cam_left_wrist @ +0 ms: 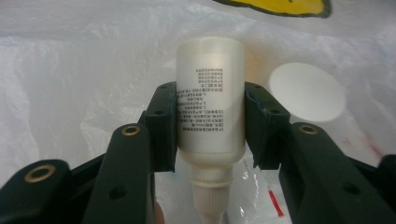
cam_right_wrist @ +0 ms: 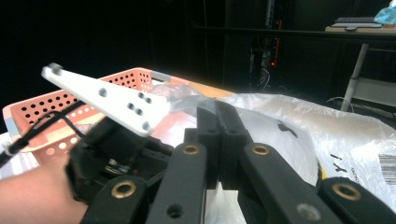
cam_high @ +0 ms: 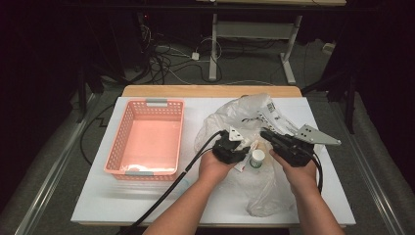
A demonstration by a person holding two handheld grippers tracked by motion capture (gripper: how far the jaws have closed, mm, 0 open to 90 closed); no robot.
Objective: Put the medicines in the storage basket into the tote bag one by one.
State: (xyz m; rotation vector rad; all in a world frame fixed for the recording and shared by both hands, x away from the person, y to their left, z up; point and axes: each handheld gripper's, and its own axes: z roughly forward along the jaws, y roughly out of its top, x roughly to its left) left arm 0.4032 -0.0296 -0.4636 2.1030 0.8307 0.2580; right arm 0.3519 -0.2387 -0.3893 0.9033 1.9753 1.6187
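Pinching one small white bottle (cam_left_wrist: pixel 210 102) by its sides, the left gripper (cam_left_wrist: pixel 210 126) holds it over the plastic bag (cam_high: pixel 254 147) on the table (cam_high: pixel 98 196). The right gripper (cam_right_wrist: pixel 217 140) has its fingers pressed together. One pink basket (cam_high: pixel 147 137) sits left.

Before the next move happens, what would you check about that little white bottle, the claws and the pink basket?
1. Left claw shut on the white bottle: ok, jaws press both sides.
2. Bottle's nozzle end sealed: cannot tell.
3. Right claw free: ok, jaws shut on nothing, at the plastic bag.
4. Pink basket has room: ok, mostly bare inside.
5. Round white cap beside the bottle, loose or attached to something: cannot tell.
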